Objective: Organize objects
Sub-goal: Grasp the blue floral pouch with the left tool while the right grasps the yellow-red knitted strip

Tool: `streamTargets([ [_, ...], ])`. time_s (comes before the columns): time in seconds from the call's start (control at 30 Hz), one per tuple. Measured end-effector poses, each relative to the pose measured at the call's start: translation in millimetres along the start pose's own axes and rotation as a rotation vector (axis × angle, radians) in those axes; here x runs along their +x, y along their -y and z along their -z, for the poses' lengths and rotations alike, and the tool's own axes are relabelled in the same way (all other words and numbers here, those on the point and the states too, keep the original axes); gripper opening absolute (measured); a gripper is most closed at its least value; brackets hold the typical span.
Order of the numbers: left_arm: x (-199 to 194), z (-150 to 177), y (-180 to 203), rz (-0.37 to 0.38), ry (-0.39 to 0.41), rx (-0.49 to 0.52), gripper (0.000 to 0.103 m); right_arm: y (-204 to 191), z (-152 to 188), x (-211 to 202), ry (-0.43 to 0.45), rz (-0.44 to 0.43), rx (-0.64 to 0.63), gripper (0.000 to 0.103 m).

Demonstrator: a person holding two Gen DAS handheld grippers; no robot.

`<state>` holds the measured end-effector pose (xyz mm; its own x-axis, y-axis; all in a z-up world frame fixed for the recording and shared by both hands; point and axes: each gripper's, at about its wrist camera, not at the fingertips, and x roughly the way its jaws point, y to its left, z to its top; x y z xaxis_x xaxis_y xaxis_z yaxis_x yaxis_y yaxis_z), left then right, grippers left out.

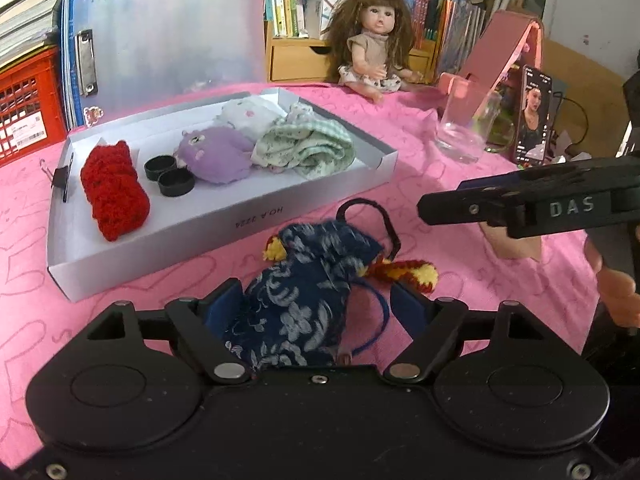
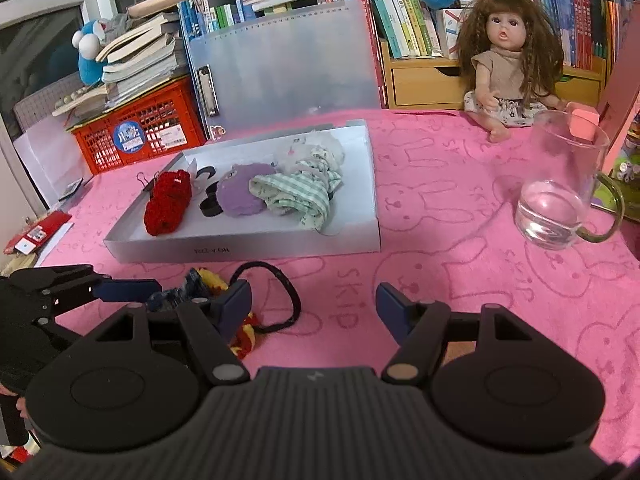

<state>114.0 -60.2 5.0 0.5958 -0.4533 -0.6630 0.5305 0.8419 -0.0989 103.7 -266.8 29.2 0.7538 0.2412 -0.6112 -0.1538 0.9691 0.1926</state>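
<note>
A navy floral cloth piece [image 1: 304, 280] with yellow-and-red knitted trim [image 1: 404, 272] lies on the pink tablecloth, in front of a white shallow box [image 1: 224, 224]. My left gripper [image 1: 316, 304] is open and straddles it; the left pad touches the cloth and the right pad stands apart. A black hair band [image 2: 294, 296] lies just beyond. My right gripper [image 2: 316, 306] is open over the bare tablecloth, its left finger beside the band. The box [image 2: 240, 250] holds a red knitted item [image 1: 114, 190], two black caps [image 1: 168, 174], a purple plush [image 1: 216, 154] and folded cloths [image 1: 308, 148].
A doll [image 1: 372, 40] sits at the back against the bookshelves. A glass mug [image 2: 560, 184], a phone [image 1: 534, 116] and a pink stand [image 1: 500, 52] crowd the right side. A translucent clipboard [image 1: 168, 40] and a red crate [image 2: 140, 128] stand behind the box.
</note>
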Motion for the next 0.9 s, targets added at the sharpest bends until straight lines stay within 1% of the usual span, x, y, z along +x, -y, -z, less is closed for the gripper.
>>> streamTargets([
  [0.03,-1,1,0,-0.011,0.005,0.004,0.064,0,1,-1,0.000,0.001,-0.002,0.079],
  [0.07,-1,2,-1,-0.034,0.007,0.011,0.056,0,1,-1,0.000,-0.003,0.000,0.079],
  [0.1,-2,2,-2,-0.059,0.007,0.015,0.043,-1,2,-1,-0.002,-0.009,0.001,0.079],
  [0.23,-11,5,-13,-0.031,0.022,-0.044,0.034,-7,4,1,-0.017,-0.027,-0.019,0.079],
  [0.4,-23,5,-16,-0.075,0.042,-0.045,0.031,-22,8,3,-0.025,-0.058,-0.069,0.079],
  [0.57,-37,3,-24,-0.086,0.070,-0.064,0.031,-37,12,7,-0.040,-0.080,-0.104,0.079],
  [0.83,-47,1,-33,-0.109,0.083,-0.094,0.031,-49,16,15,-0.060,-0.111,-0.113,0.079],
  [0.9,-47,1,-34,-0.112,0.083,-0.098,0.031,-50,17,17,-0.063,-0.116,-0.108,0.076],
])
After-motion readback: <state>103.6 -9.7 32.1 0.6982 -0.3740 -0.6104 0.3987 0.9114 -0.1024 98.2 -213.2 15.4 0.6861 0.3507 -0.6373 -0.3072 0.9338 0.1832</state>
